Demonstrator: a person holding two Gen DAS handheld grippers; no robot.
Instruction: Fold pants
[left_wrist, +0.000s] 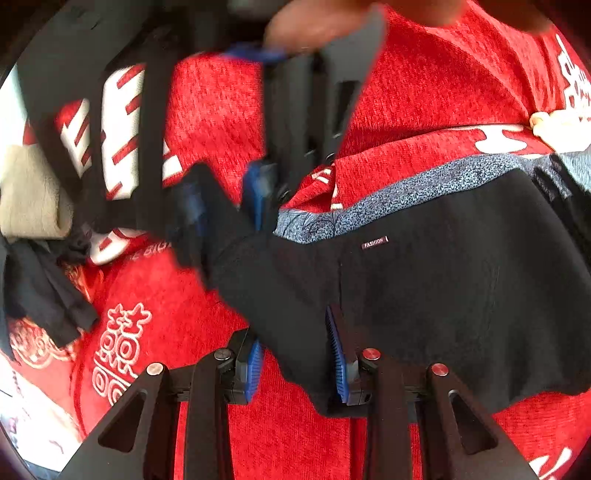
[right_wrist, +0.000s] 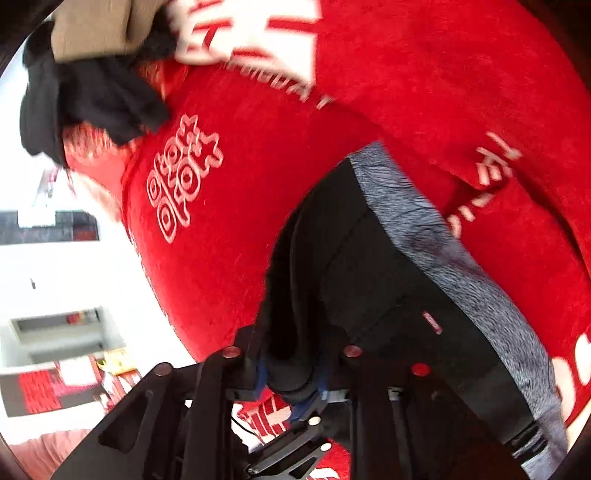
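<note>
Pants (left_wrist: 443, 288) lie on the red blanket (left_wrist: 207, 122), stretching right of my left gripper (left_wrist: 295, 365), whose spread pads straddle their edge; my right gripper (right_wrist: 291, 384) clamps a bunched corner.

Left wrist view: set just behind the left gripper (left_wrist: 299, 363), looking forward and down, very near the black pants (left_wrist: 443, 288) on the red blanket (left_wrist: 207, 122). Right wrist view: set behind the right gripper (right_wrist: 290, 384), rolled sideways, equally close above the pants (right_wrist: 354, 266). Shared by both: pants, grey side stripe (left_wrist: 406, 195), blanket's white emblem (left_wrist: 122, 350).
</note>
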